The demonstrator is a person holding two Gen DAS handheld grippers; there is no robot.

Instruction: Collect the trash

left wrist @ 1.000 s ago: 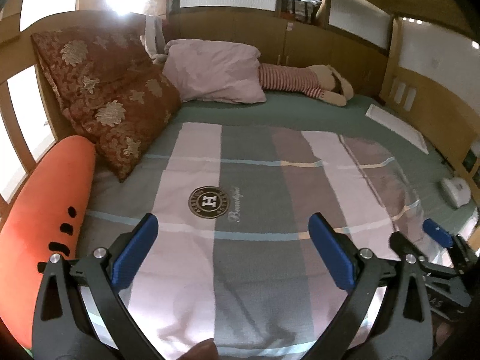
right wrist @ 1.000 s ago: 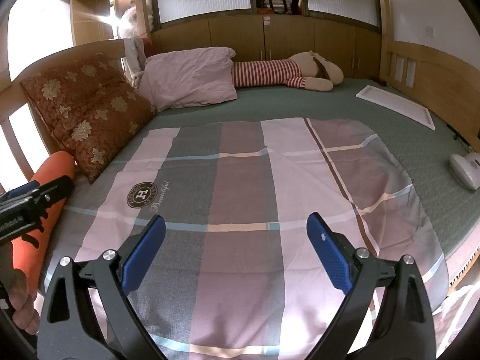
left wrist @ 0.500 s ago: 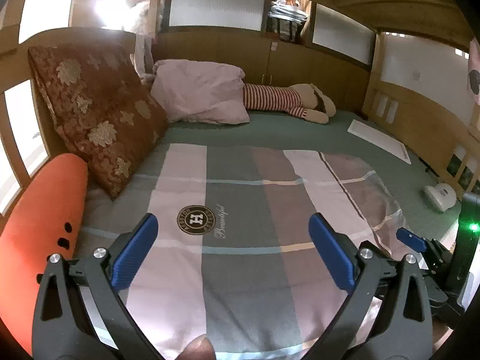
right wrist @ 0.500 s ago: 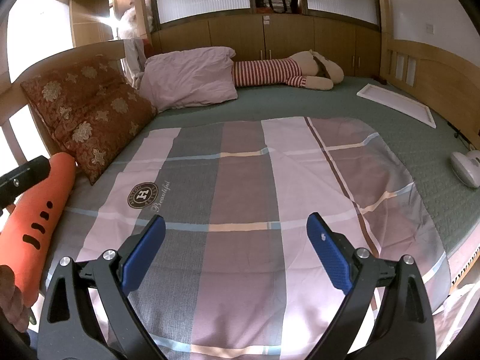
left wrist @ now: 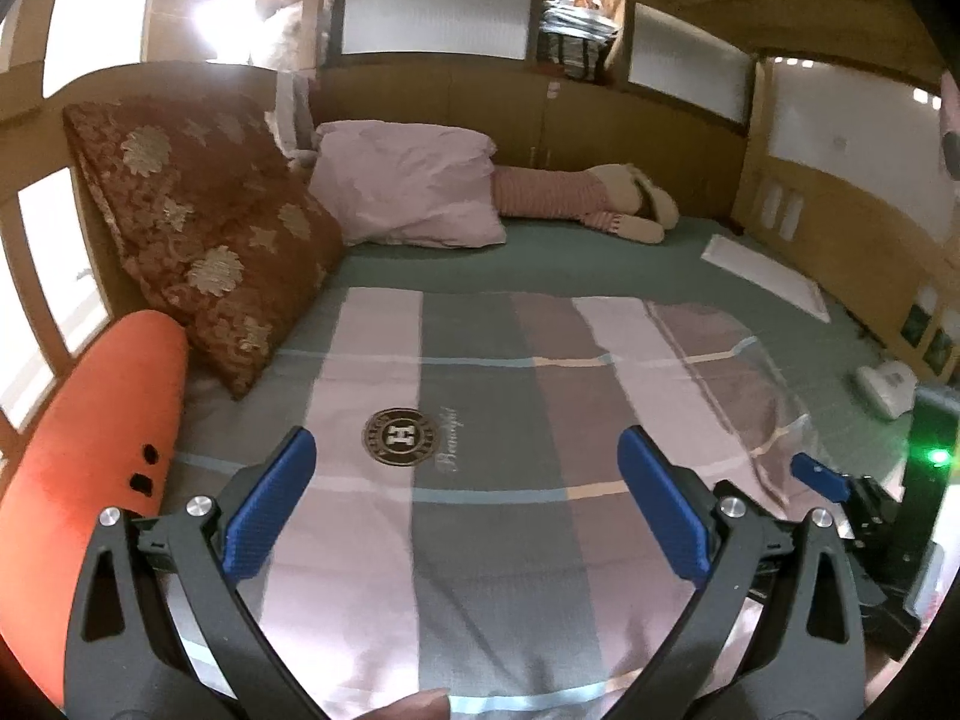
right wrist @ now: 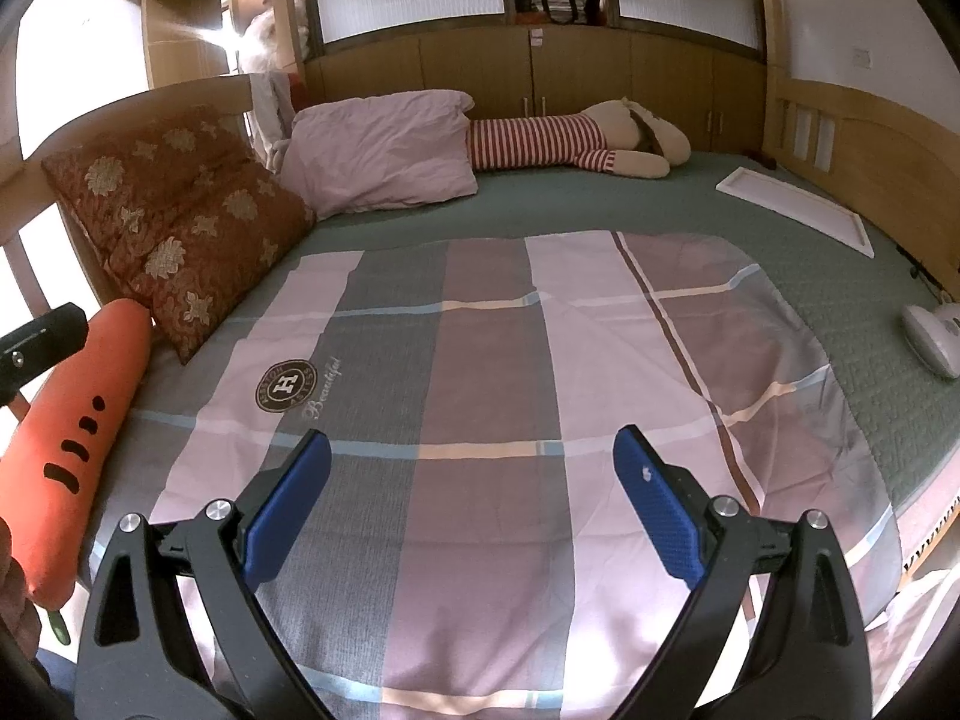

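Note:
No trash shows in either view. My left gripper [left wrist: 462, 504] is open and empty, held above the near end of a plaid blanket [left wrist: 480, 396] on a bed. My right gripper [right wrist: 471, 504] is open and empty too, above the same blanket [right wrist: 510, 360]. The right gripper's blue tip [left wrist: 819, 477] shows at the right edge of the left wrist view. Part of the left gripper's black body [right wrist: 42, 342] shows at the left edge of the right wrist view.
A red patterned cushion [right wrist: 174, 216], a pink pillow [right wrist: 384, 150], a striped plush toy [right wrist: 576, 141] and an orange carrot plush [right wrist: 66, 438] lie along the bed's left and far sides. A white flat board [right wrist: 798, 204] and a white device [right wrist: 933, 339] lie at the right.
The left wrist view has tilted up and pulled back, showing more of the far wall and the right gripper. The right gripper has barely moved. Both stay open.

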